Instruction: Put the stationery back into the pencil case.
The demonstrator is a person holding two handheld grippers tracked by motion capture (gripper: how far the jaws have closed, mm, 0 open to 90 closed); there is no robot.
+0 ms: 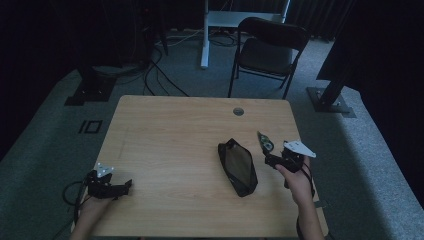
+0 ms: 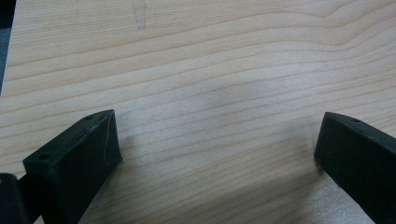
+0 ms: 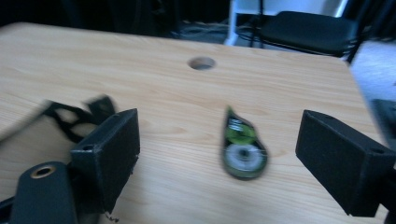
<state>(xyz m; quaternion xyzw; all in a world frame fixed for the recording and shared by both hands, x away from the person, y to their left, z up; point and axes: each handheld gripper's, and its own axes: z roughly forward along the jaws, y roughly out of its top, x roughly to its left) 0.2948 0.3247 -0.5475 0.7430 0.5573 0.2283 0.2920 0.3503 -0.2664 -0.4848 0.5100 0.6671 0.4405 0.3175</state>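
A black zipped pouch (image 1: 237, 167) lies on the wooden table (image 1: 165, 130), right of centre. Just to its right is a small green and clear tape dispenser (image 1: 265, 142), lying flat. My right gripper (image 1: 272, 159) is open just behind the dispenser (image 3: 243, 149), which lies on the table between and a little beyond the jaws. A blurred black part of the pouch (image 3: 74, 116) shows past the left jaw. My left gripper (image 1: 125, 186) rests open near the front left corner, with bare wood between its jaws (image 2: 217, 149).
A round cable hole (image 1: 238, 111) sits near the table's far edge. Behind the table are a black folding chair (image 1: 270, 47), a white desk leg (image 1: 204, 35) and cables on the carpet. The table's right edge is close to my right hand.
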